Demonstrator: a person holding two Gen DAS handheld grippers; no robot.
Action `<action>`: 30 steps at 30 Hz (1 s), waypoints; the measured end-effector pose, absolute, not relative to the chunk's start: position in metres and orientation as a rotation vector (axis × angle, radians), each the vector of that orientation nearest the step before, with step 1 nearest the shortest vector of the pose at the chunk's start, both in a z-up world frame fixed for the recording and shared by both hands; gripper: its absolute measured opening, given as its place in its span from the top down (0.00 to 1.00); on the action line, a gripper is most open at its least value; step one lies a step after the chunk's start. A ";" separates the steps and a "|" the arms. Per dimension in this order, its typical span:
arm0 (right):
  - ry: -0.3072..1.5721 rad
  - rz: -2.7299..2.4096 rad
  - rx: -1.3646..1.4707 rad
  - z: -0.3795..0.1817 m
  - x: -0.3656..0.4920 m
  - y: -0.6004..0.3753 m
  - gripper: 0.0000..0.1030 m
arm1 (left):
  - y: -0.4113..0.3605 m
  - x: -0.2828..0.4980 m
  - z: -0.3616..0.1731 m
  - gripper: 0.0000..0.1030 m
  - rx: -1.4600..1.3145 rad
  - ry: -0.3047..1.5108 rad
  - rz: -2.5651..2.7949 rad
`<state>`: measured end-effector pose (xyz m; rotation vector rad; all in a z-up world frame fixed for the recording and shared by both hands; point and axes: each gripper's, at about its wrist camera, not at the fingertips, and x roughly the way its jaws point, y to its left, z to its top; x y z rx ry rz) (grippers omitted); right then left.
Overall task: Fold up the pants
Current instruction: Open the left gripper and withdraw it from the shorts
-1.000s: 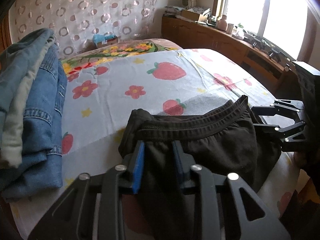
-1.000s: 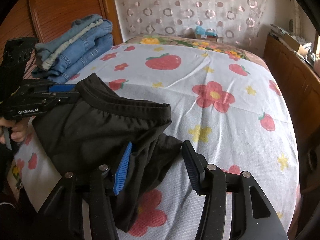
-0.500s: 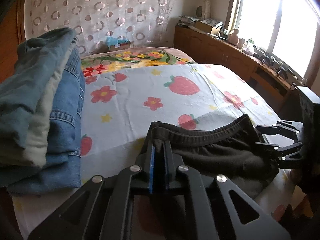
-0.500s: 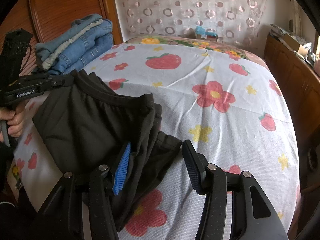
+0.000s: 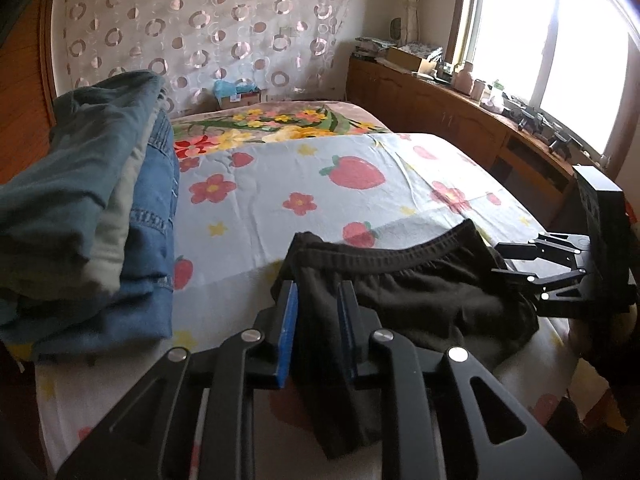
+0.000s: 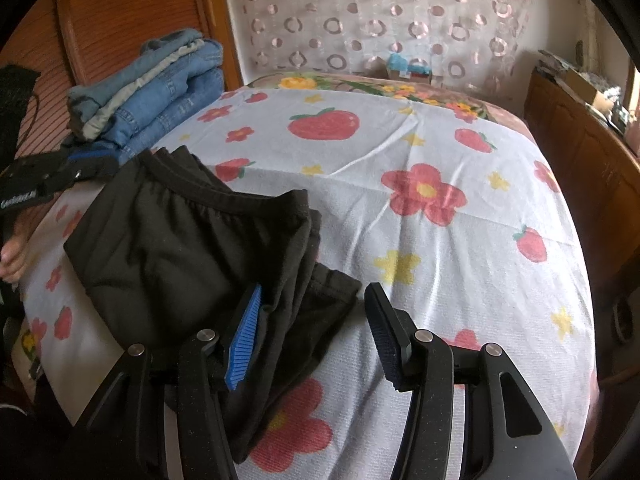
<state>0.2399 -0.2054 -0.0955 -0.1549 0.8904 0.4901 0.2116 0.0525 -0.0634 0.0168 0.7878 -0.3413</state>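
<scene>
Black pants [image 6: 184, 248] bunched on the strawberry-print bed sheet [image 6: 440, 240], my left gripper [image 5: 318, 308] spread astride a fold of them, my right gripper [image 6: 316, 312] spread wide over their edge, folded jeans stack [image 5: 100, 216] beside.

Your left wrist camera sits low at the bed's [image 5: 248, 216] near edge, close behind the left claw [image 5: 316, 300], facing the curtained far wall and window. Your right wrist camera rides just behind the right claw [image 6: 312, 312], facing the same wall. The 2 views share the black pants [image 5: 420, 292] [image 6: 180, 240], strawberry-print sheet [image 6: 400, 200], stacked jeans [image 5: 132, 240] [image 6: 160, 96] and each other's claw.
</scene>
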 end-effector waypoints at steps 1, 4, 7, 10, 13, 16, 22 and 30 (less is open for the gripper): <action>0.893 0.486 -0.148 -0.095 0.238 -0.207 0.48 | 0.053 0.208 -0.063 0.82 0.015 0.788 -0.340; 0.899 0.491 -0.107 -0.088 0.225 -0.216 0.48 | 0.054 0.194 -0.065 0.82 0.015 0.792 -0.344; 0.898 0.494 -0.094 -0.080 0.207 -0.220 0.49 | 0.056 0.180 -0.069 0.82 0.005 0.800 -0.349; 0.905 0.507 -0.102 -0.076 0.188 -0.218 0.49 | 0.057 0.168 -0.077 0.82 0.001 0.818 -0.352; 0.914 0.521 -0.098 -0.076 0.173 -0.216 0.49 | 0.059 0.158 -0.084 0.82 -0.007 0.833 -0.350; 0.927 0.533 -0.097 -0.080 0.165 -0.210 0.53 | 0.059 0.151 -0.087 0.82 -0.009 0.840 -0.358; 0.943 0.522 -0.145 -0.091 0.164 -0.200 0.65 | 0.059 0.138 -0.086 0.81 -0.019 0.832 -0.372; 0.937 0.518 -0.140 -0.092 0.165 -0.202 0.66 | 0.058 0.145 -0.104 0.70 0.008 0.887 -0.328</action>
